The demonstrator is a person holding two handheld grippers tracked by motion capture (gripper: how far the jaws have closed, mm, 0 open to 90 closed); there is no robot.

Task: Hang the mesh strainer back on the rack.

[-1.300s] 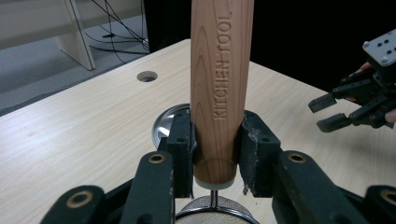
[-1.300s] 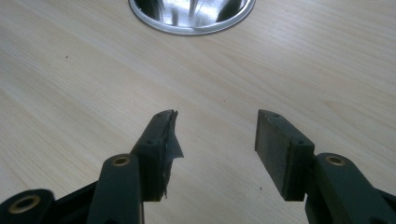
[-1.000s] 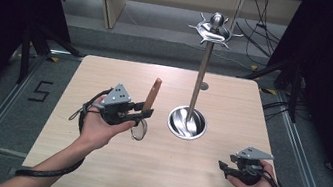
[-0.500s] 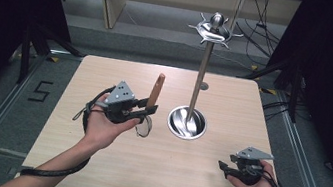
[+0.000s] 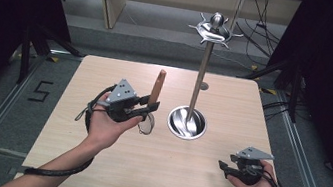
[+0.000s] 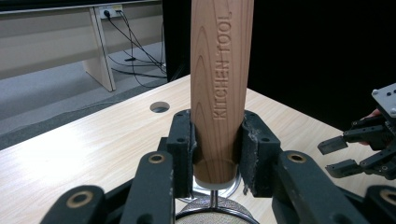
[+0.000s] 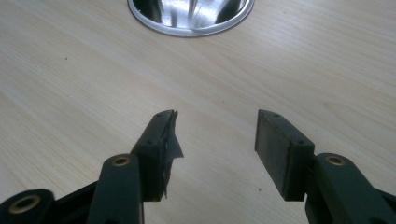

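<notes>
The strainer's wooden handle (image 6: 219, 88) is clamped upright in the left claw (image 5: 144, 111), lifted off the counter (image 5: 107, 71) w/ its mesh bowl (image 5: 147, 123) hanging below, just left of the steel stand's base (image 5: 187, 122). The right claw (image 5: 229, 167) is held released and empty near the counter's near-right corner. Pickup is judged done; hanging on the stand's top hooks (image 5: 213, 30), approx. far-right of the tool, is not yet done.

The strainer's handle (image 6: 221, 88) is reddish-brown wood with fine grain and stamped lettering. Both grippers, left (image 5: 144, 111) and right (image 5: 227, 166), are black with grey top plates. The stand (image 5: 188, 121) is shiny silver; the surface (image 5: 92, 163) is pale striped wood.
</notes>
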